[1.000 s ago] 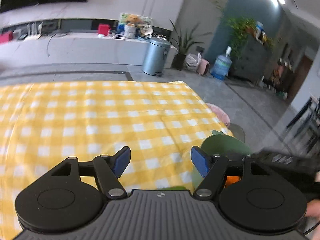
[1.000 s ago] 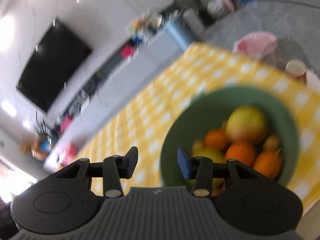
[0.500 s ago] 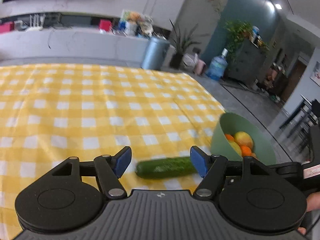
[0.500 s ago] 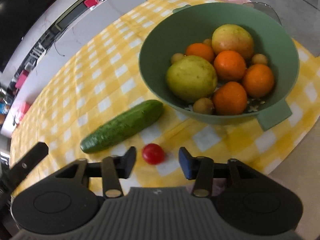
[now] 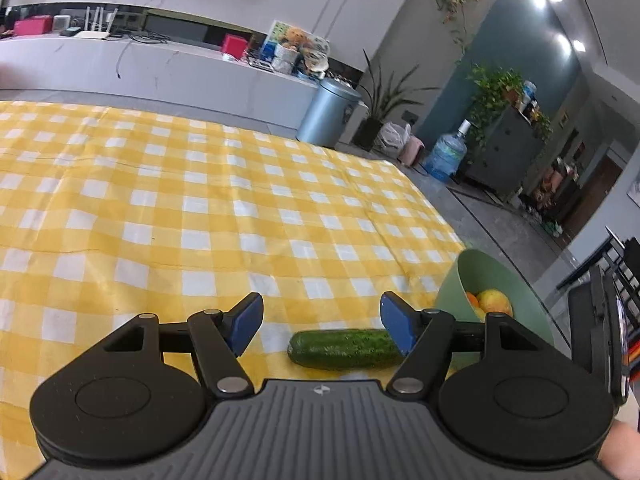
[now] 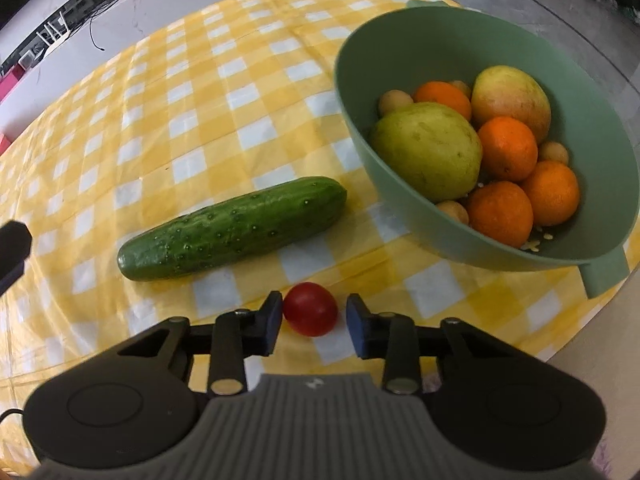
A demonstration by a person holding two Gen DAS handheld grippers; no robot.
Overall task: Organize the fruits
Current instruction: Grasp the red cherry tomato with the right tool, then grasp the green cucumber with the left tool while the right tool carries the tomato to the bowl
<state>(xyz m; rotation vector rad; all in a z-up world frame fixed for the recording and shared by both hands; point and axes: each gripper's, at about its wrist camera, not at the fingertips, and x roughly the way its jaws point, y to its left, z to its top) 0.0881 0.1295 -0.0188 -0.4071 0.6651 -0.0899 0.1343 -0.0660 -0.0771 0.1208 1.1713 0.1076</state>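
Observation:
A small red tomato (image 6: 311, 309) lies on the yellow checked cloth (image 6: 224, 92) between the fingers of my right gripper (image 6: 314, 318). Its jaws are closing: the left pad is at the tomato's side and a thin gap shows on the right. A green cucumber (image 6: 232, 228) lies just beyond, to the left of the green bowl (image 6: 440, 44). The bowl holds oranges (image 6: 507, 148), a large green fruit (image 6: 428, 150) and other fruit. My left gripper (image 5: 322, 324) stands open, with the cucumber (image 5: 344, 348) low between its fingers, nearer the right one. The bowl (image 5: 480, 272) shows at its right.
The bowl sits near the table's right corner, with grey floor (image 5: 500, 220) beyond the edge. Broad checked cloth (image 5: 180, 200) stretches to the left and far side. A dark part of the other gripper (image 5: 600, 320) shows at the right edge of the left wrist view.
My right gripper has come down closer over the tomato, and its fingers have narrowed around it. In the left wrist view the cucumber has slid to the right, towards the right finger.

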